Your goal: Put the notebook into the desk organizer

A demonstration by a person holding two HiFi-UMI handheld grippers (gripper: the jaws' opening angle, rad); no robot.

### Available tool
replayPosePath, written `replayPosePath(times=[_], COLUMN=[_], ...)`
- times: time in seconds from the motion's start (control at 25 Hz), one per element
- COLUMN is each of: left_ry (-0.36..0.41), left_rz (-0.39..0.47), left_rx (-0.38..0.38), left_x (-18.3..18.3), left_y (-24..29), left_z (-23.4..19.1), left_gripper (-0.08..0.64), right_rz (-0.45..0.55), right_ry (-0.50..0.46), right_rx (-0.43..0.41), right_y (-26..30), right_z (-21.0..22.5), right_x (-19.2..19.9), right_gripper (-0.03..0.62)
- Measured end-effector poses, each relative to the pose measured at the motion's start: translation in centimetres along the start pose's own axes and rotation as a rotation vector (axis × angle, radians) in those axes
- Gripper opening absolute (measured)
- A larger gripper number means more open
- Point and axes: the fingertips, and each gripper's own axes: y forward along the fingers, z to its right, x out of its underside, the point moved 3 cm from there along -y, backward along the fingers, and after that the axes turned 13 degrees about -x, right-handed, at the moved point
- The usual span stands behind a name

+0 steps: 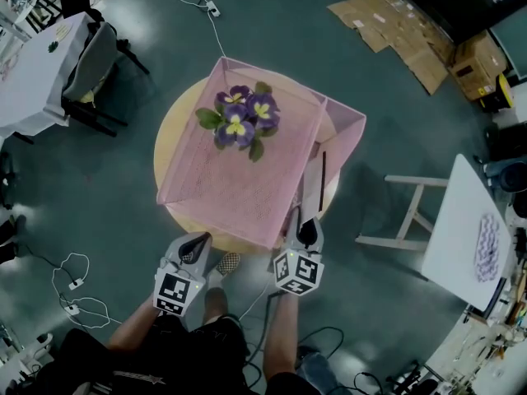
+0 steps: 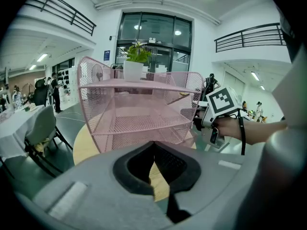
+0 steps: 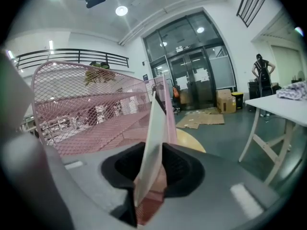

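Note:
The pink mesh desk organizer stands on a round wooden table, with a potted purple flower on its top tier. A thin pale notebook stands on edge in the narrow slot on the organizer's right side. My right gripper is at the notebook's near end. In the right gripper view the notebook rises between the jaws, with a gap showing beside it, so the right gripper is open. My left gripper hovers at the table's near edge; its jaws meet with nothing between them, facing the organizer.
A chair and a white-clothed table stand at the far left. A white table on a wooden trestle is at the right. Flattened cardboard lies on the floor beyond. Cables trail on the floor near my left.

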Motion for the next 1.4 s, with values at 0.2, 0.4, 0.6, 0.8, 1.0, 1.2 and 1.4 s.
replayPosePath(times=[0.2, 0.4, 0.6, 0.8, 1.0, 1.2, 1.4], left_ry=[0.000, 0.002, 0.007, 0.017, 0.026, 0.046, 0.065], left_rz=[0.014, 0.042, 0.074, 0.119, 0.176, 0.235, 0.301], left_rx=[0.004, 0.006, 0.015, 0.037, 0.061, 0.084, 0.114], left_x=[-0.3, -0.9, -1.5, -2.7, -4.3, -6.0, -7.5], left_y=[-0.5, -1.2, -2.2, -3.5, -5.1, -7.3, -9.6], left_z=[-0.2, -0.5, -0.7, -0.6, -0.8, -1.2, -1.8], left_gripper=[0.011, 0.011, 0.011, 0.011, 0.011, 0.011, 0.011], right_rz=[0.006, 0.019, 0.036, 0.061, 0.091, 0.118, 0.152], right_ry=[-0.016, -0.030, -0.050, -0.059, -0.074, -0.087, -0.104], right_rx=[0.007, 0.016, 0.033, 0.055, 0.078, 0.099, 0.125], right_y=[-0.5, -1.3, -2.7, -4.8, -7.2, -10.1, -13.0], right_z=[-0.6, -1.1, -1.7, -2.8, -4.3, -6.5, -9.0], right_x=[-0.3, -1.2, -2.3, -3.3, -4.5, -5.5, -6.3], right_gripper=[0.163, 0.164, 0.164, 0.164, 0.164, 0.164, 0.164])
